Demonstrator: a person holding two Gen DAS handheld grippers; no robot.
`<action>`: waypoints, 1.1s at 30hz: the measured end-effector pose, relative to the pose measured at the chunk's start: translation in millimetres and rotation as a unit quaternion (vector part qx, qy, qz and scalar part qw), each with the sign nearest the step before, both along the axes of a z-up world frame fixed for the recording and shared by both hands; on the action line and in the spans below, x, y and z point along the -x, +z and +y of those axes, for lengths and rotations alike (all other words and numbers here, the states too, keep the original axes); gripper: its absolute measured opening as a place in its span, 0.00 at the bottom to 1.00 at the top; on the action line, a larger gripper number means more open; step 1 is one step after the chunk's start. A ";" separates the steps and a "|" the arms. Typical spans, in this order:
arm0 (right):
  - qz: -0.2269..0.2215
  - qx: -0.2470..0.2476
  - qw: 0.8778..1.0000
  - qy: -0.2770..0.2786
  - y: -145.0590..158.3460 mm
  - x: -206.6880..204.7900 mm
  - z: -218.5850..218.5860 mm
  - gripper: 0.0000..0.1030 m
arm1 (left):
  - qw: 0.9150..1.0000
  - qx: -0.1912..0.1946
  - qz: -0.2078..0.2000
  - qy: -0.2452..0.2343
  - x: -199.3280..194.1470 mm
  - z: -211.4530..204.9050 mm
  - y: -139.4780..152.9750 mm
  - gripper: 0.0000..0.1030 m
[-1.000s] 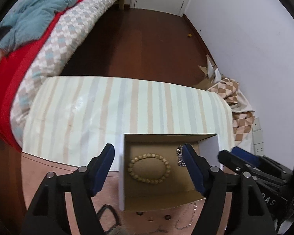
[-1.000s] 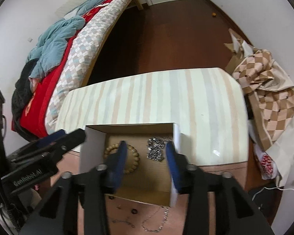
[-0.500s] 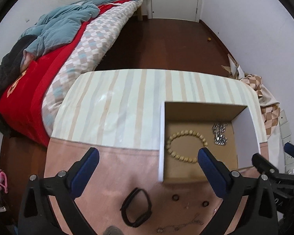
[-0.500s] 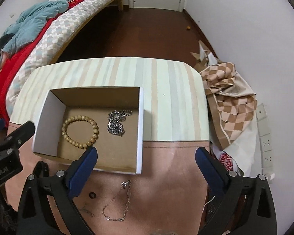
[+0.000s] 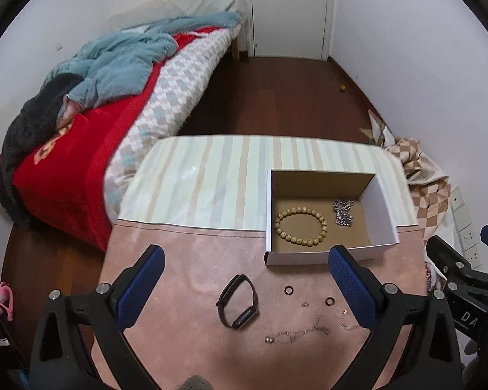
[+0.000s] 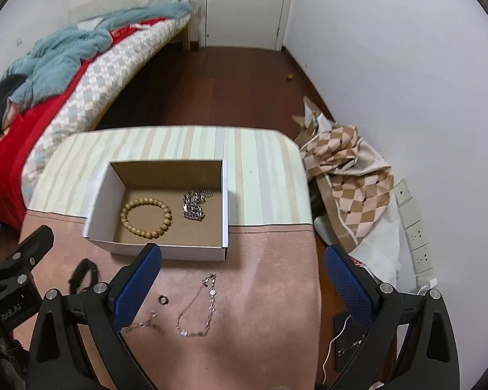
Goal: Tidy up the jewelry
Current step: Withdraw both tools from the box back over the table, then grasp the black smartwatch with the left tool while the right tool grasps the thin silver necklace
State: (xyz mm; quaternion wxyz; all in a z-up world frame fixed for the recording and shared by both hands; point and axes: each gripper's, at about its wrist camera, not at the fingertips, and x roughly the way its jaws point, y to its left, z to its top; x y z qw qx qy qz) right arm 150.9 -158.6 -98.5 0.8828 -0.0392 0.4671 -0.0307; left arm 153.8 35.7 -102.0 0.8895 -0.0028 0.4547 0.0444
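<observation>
A white cardboard box (image 5: 328,258) stands on the table where pink cloth (image 5: 185,260) meets striped cloth. In it lie a wooden bead bracelet (image 5: 301,226) and a bunched silver chain (image 5: 343,213). On the pink cloth in front of it lie a black wristband (image 5: 239,305), two dark rings (image 5: 289,290), a small stud (image 5: 305,304) and a thin chain (image 5: 296,333). A thin necklace (image 6: 198,305) lies further right. My left gripper (image 5: 245,253) hangs open above the wristband, holding nothing. My right gripper (image 6: 242,252) is open and holds nothing, above the necklace at the box's front right corner.
A bed (image 5: 120,123) with red and checked covers runs along the left. A heap of checked cloth (image 6: 351,182) lies right of the table below wall sockets (image 6: 416,237). Dark wood floor (image 5: 276,97) leads to a white door (image 5: 289,9).
Both grippers have drawn back and up from the box and spread wide open. The loose jewelry on the pink cloth has come into view.
</observation>
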 end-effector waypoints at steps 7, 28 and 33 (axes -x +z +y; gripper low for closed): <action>-0.047 -0.007 0.999 0.001 53.9 36.5 -3.4 0.98 | 0.999 0.000 -0.039 0.001 34.3 -0.2 47.2 1.00; 0.039 -0.089 0.995 -0.027 1.7 61.3 -46.1 0.98 | 0.999 -0.022 0.016 0.043 54.6 6.7 3.6 1.00; 0.101 -0.115 0.987 -0.044 -82.2 46.7 -50.8 0.83 | 0.995 -0.036 0.062 0.072 48.7 23.9 -47.5 1.00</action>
